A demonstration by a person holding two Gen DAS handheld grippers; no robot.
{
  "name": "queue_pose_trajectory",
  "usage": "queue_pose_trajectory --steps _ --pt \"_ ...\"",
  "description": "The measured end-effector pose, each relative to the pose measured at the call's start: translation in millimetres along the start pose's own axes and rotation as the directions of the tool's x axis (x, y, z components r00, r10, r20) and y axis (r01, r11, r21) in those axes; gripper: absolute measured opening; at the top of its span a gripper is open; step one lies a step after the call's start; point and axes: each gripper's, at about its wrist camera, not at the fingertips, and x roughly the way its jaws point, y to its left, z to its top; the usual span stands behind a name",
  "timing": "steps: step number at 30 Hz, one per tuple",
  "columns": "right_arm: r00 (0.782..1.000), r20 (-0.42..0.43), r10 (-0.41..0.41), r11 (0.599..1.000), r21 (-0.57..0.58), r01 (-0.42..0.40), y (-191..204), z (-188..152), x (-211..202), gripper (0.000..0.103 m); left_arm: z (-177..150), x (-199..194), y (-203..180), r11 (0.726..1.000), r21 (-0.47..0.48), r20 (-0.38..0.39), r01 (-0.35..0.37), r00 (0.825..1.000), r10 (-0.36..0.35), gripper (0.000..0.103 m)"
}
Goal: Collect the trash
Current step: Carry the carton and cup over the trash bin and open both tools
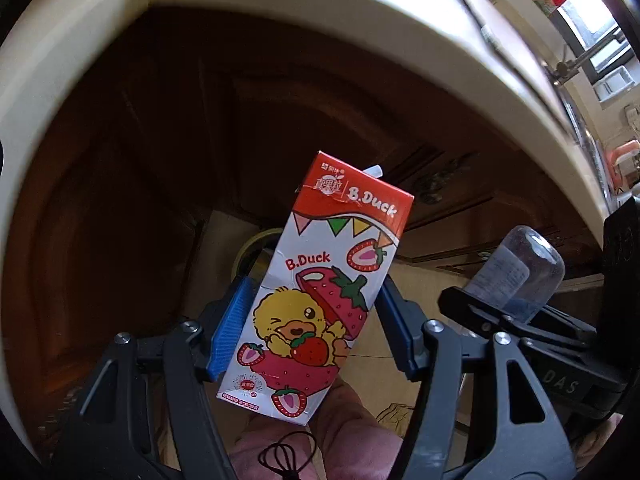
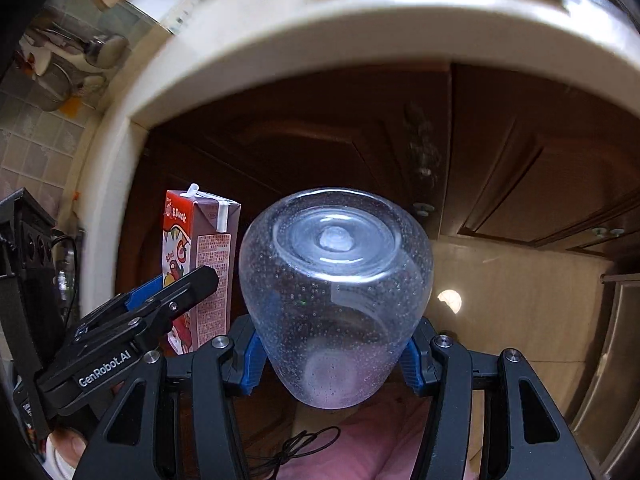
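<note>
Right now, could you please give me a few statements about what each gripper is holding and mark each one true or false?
1. The left gripper is shut on the B.Duck carton. True.
2. The carton's artwork shows bananas. False: it shows a yellow duck and strawberries.
3. The right gripper holds a clear plastic bottle with its base pointing away from the camera. True.
4. The bottle is filled with dark liquid. False: it looks see-through, with only small droplets on its wall.
5. A white straw sticks out of the carton's top. True.
6. Both items rest on the cream countertop. False: both are held in the air in front of the dark wooden cabinet doors.
</note>
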Motion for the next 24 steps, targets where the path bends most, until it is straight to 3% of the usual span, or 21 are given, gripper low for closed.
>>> queue_pose_trajectory --steps 8,12,17,21,24 --pt "0.997 -0.068 -0.024 1.0 0.004 0.024 -51 -22 124 0.055 -30 126 28 0.997 -0.073 -0.027 -0.011 1.0 0.009 0.061" --pt "0.995 -0.1 -0.027 1.0 -0.003 0.027 -67 -31 179 0.055 -41 180 48 0.994 -0.109 -0.04 0.019 0.999 -0.024 0.062" --pt "0.993 -0.11 -0.042 0.999 0.004 0.043 -83 -41 230 0.061 -50 234 75 0.989 -0.149 -0.068 0.021 0.997 -0.031 0.082" --pt "0.993 -0.112 -0.03 0.999 0.014 0.031 -94 -48 260 0.07 -56 269 94 0.985 -0.174 -0.108 -0.015 0.994 -0.004 0.082" --pt "0.992 -0.122 -0.036 0.999 0.016 0.038 -95 -35 281 0.071 -66 287 110 0.98 -0.193 -0.139 -0.039 0.99 0.012 0.082"
